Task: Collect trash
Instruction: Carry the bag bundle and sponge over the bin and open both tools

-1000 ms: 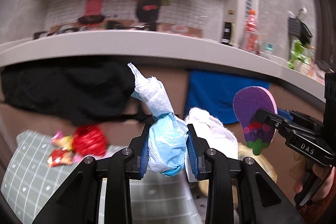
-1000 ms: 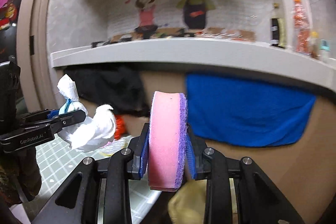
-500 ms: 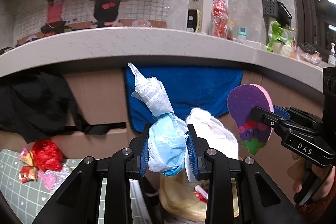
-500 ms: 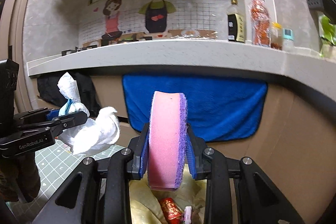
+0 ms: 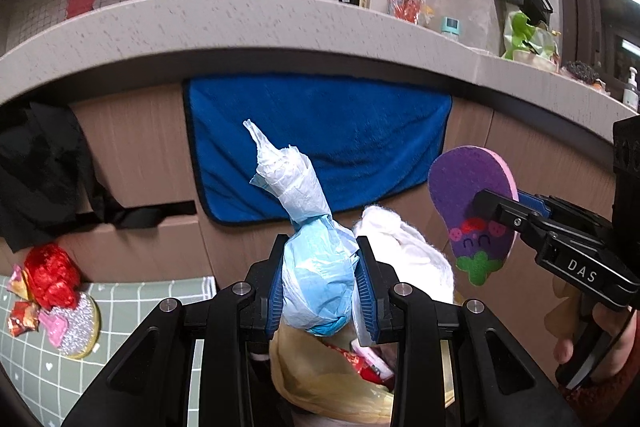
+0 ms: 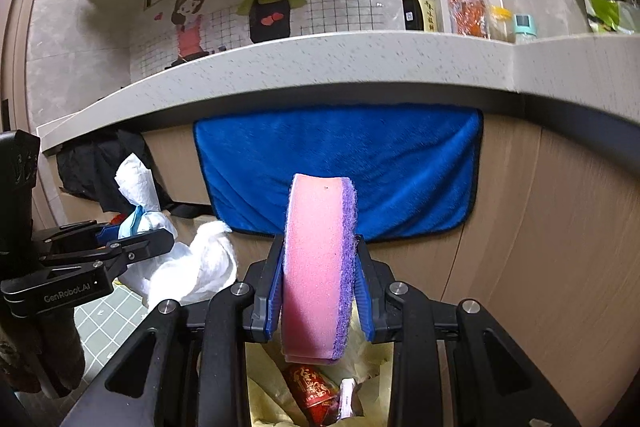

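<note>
Black-framed, blue-padded, the left gripper (image 5: 320, 283) is angled slightly downward toward the cabinet front, its jaws pinched on a wad of tissue (image 5: 316, 267). The wad is seen as pale blue and crumpled between the pads, twisted into a white tail above. Its long axis is near upright, the tail leaning up and to the left against the blue towel (image 5: 320, 143). A second white wad (image 5: 404, 251) is seen just behind the right pad; whether it is gripped too cannot be told.

The right gripper (image 6: 320, 291) is tilted down likewise, beside the left, and is held by a hand (image 5: 592, 331) with a reddish sleeve at the frame edge. Its jaws are clamped on a sponge (image 6: 316, 267), set on edge with its long axis upright. From the right wrist view a pink foam body and a purple scouring face on the right are noted. From the left wrist view the purple face is shown as an eggplant shape with a small drawn face and a green stem at the lower end.

Below both grippers a bin with a yellowish bag (image 6: 264, 387) is seen, with a red wrapper (image 6: 312, 391) inside. Both held items are above its opening. On the grey-green checked mat (image 5: 132, 311) at left, red and pink wrappers (image 5: 48, 279) are left lying.
</note>
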`<state>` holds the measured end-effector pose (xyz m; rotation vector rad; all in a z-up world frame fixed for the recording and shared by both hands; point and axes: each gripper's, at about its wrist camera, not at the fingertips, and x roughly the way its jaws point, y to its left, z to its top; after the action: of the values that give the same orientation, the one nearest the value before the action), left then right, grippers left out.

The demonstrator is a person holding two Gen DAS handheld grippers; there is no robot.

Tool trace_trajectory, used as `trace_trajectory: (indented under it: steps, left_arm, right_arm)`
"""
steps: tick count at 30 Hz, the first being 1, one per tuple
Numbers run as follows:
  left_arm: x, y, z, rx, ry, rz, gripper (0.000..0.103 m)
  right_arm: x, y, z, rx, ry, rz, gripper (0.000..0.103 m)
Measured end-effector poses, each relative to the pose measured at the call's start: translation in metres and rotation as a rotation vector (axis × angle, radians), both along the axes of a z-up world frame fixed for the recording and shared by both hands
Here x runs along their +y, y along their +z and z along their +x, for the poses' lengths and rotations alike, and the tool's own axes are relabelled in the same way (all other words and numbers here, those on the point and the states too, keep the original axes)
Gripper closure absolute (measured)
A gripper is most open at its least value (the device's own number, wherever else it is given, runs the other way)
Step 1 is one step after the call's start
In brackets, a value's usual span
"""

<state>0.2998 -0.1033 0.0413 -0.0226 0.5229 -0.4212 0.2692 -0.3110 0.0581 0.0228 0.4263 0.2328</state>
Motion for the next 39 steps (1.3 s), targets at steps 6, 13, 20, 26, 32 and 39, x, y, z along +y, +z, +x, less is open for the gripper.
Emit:
trace_trajectory:
  steps: [6,13,20,26,32,39]
  left_arm:
    - [-0.01,-0.02,0.005,0.048,-0.017,0.011,0.07]
    - [-0.018,-0.039,0.007,0.086,-0.042,0.009,0.07]
    - [-0.023,-0.053,0.01,0.11,-0.049,0.009,0.07]
    - [-0.024,-0.059,0.015,0.133,-0.048,0.006,0.07]
    - [-0.022,-0.064,0.021,0.162,-0.047,-0.006,0.07]
    - [-0.023,-0.071,0.03,0.201,-0.098,-0.029,0.066]
  right_arm:
    - [-0.003,-0.018,0.003,0.04,-0.003,0.009,0.075]
    - [-0.011,-0.032,0.005,0.075,-0.012,0.025,0.075]
    - [-0.013,-0.045,0.005,0.103,-0.012,0.033,0.075]
    - [-0.013,-0.055,0.011,0.13,-0.008,0.032,0.075]
    - [-0.013,-0.066,0.016,0.164,-0.014,0.03,0.075]
    - [-0.013,-0.074,0.021,0.195,-0.02,0.04,0.071]
